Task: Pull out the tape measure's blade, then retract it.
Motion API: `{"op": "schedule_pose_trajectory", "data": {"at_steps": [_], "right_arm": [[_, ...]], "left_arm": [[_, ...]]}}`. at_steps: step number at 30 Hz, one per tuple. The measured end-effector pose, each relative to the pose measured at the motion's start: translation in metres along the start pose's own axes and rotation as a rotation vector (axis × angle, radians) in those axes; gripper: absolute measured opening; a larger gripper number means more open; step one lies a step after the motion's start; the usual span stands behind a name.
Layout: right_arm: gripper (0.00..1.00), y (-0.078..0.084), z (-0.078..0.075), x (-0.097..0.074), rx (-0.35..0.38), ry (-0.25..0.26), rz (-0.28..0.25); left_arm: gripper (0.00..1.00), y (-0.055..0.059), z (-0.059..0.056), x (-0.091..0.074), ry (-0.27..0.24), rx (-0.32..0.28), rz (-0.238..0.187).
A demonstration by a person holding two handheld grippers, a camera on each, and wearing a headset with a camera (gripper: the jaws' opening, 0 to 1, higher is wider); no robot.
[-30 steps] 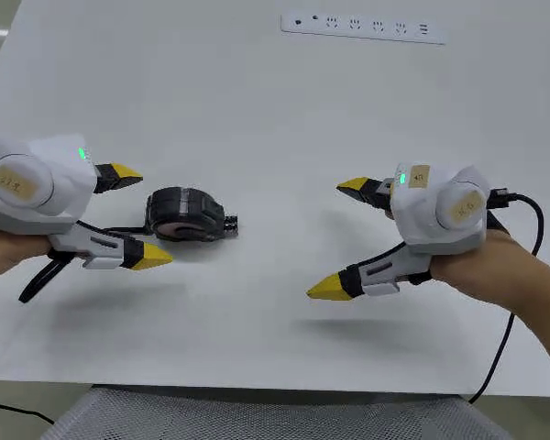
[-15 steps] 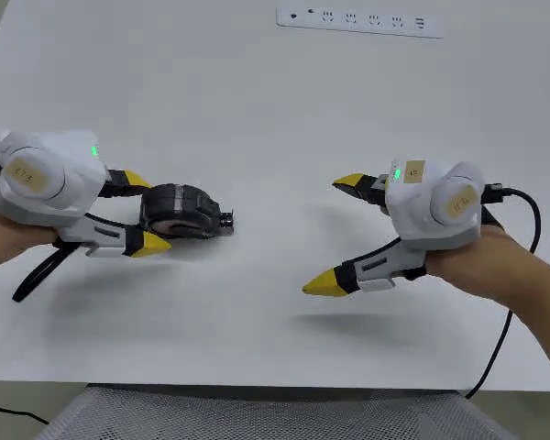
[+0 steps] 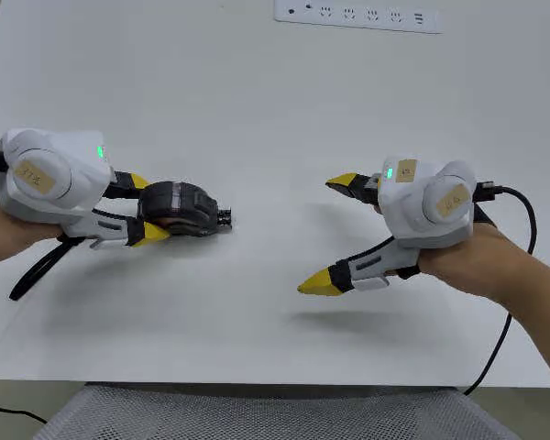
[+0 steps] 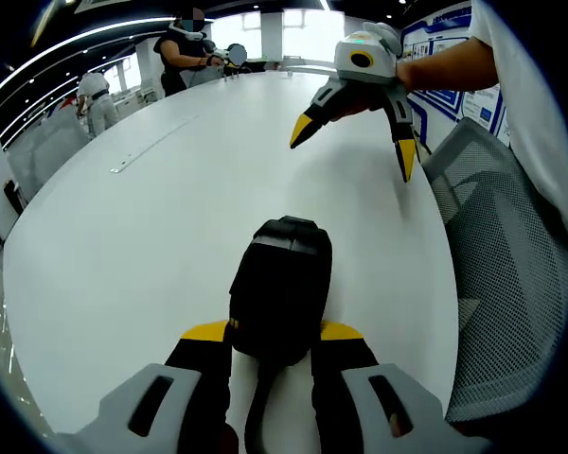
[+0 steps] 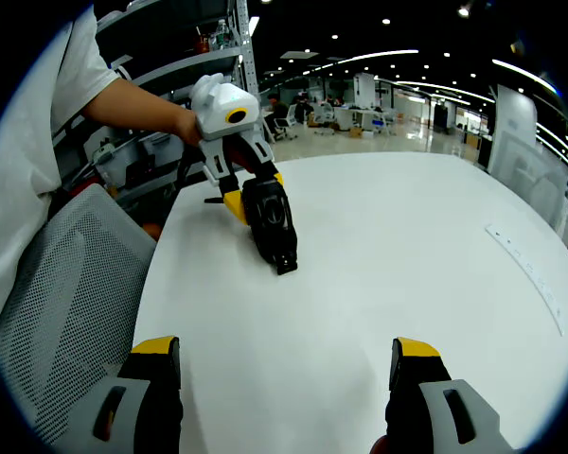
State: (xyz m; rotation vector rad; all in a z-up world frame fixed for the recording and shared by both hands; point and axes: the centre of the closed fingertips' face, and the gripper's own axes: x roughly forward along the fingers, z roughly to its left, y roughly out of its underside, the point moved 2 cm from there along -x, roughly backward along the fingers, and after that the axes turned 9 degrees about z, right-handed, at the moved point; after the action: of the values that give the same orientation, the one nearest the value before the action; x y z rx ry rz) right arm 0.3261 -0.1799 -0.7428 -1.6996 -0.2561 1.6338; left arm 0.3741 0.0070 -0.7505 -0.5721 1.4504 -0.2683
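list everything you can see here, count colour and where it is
tape measure: one, black, table's left side
power strip: one, white, table's far edge
table: one, white, under everything
mesh chair: one, grey, at the near edge
cable: one, black, trailing from the right side
left hand-held gripper: one, white, yellow tips, shut on the tape measure
right hand-held gripper: one, white, yellow tips, open, right side

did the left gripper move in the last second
Yes. The left gripper has moved forward to the tape measure, which lies where it did on the table. Its jaws, wide apart before, now press on the case's two sides.
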Motion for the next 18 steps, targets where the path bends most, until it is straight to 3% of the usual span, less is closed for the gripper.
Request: {"op": "schedule_pose_trajectory", "data": {"at_steps": [13, 18], "right_arm": [[0.84, -0.008, -0.001, 0.007, -0.028, 0.004, -0.019], [0.77, -0.018, -0.001, 0.016, -0.044, 0.002, -0.039]], "left_arm": [[0.26, 0.0, 0.0, 0.001, -0.001, 0.039, 0.009], [0.25, 0.0, 0.0, 0.001, 0.007, 0.087, 0.021]]}}
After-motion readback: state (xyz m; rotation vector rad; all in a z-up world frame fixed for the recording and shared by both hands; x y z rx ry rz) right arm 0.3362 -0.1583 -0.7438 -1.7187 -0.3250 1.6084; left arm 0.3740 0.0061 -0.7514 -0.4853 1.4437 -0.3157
